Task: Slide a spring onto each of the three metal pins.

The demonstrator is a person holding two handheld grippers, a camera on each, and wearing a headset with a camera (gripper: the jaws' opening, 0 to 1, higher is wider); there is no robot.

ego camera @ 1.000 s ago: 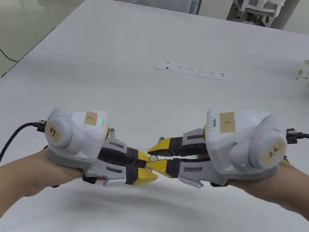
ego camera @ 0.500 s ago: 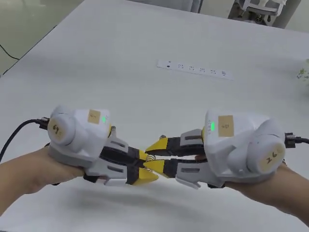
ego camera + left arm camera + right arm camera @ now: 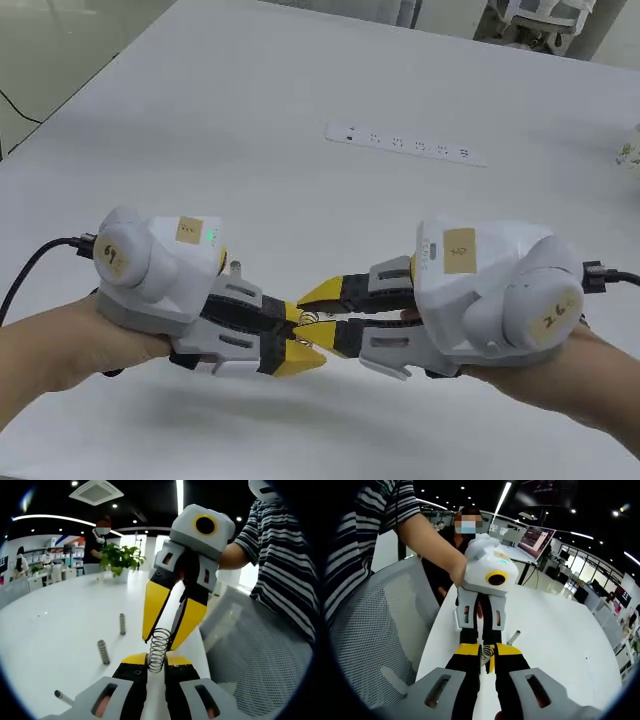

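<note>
1. Head view: The left gripper and the right gripper meet tip to tip, low over the white table. A small spring sits right between their yellow tips. One pin stands up just behind the left gripper.

2. Left gripper view: The left gripper is closed on the bottom end of the spring, which stands up from its tips. The right gripper comes in from straight ahead. Its jaws sit one on each side of the top of the spring. I cannot tell if they squeeze it or just touch it. Three pins are on the table, off to the left of the left gripper's tips. The middle pin has a spring on it. The far pin is too small to tell. The near pin looks bare.

3. Right gripper view: The spring is between this gripper's own yellow tips, and the left gripper points back at it. A pin stands just to the right of the tips.

4. I think the spring is being passed or fixed between the two grippers, so it is not on a pin yet. Next, one gripper should let go. The other should hold the spring straight, put its hole over the top of the near pin, and push it down.
</note>
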